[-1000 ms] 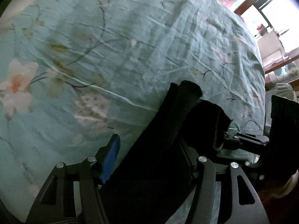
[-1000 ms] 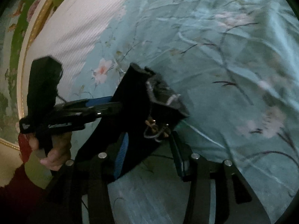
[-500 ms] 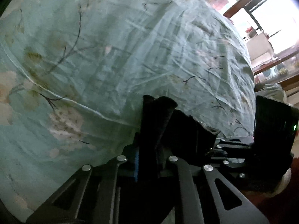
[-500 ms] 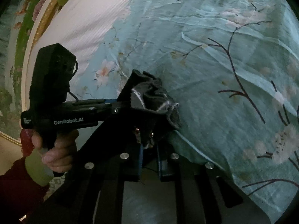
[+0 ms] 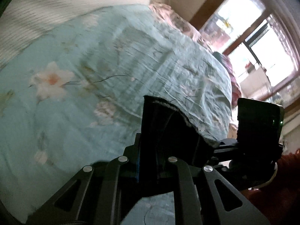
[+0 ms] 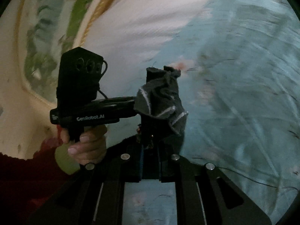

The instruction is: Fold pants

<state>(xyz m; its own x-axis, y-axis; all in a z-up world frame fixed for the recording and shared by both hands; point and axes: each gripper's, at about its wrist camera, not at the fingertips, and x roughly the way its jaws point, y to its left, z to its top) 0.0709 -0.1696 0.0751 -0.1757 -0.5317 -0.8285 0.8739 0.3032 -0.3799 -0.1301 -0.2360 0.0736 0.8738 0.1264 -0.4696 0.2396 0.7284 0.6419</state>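
Observation:
The black pants are pinched at one edge in my left gripper, which is shut on the cloth and holds it up above the bed. My right gripper is shut on another bunched part of the pants, with grey seams showing. The two grippers are close together, side by side. The right gripper's body shows at the right of the left wrist view; the left gripper's body and the hand holding it show in the right wrist view. The rest of the pants hangs out of sight below.
A bed with a light teal floral sheet lies under both grippers. A white striped headboard and a wall are behind it. A window and pink bedding lie beyond the bed's far side.
Both grippers closed on the pants and then lifted the cloth up off the bed; the views now tilt upward toward the headboard and the window.

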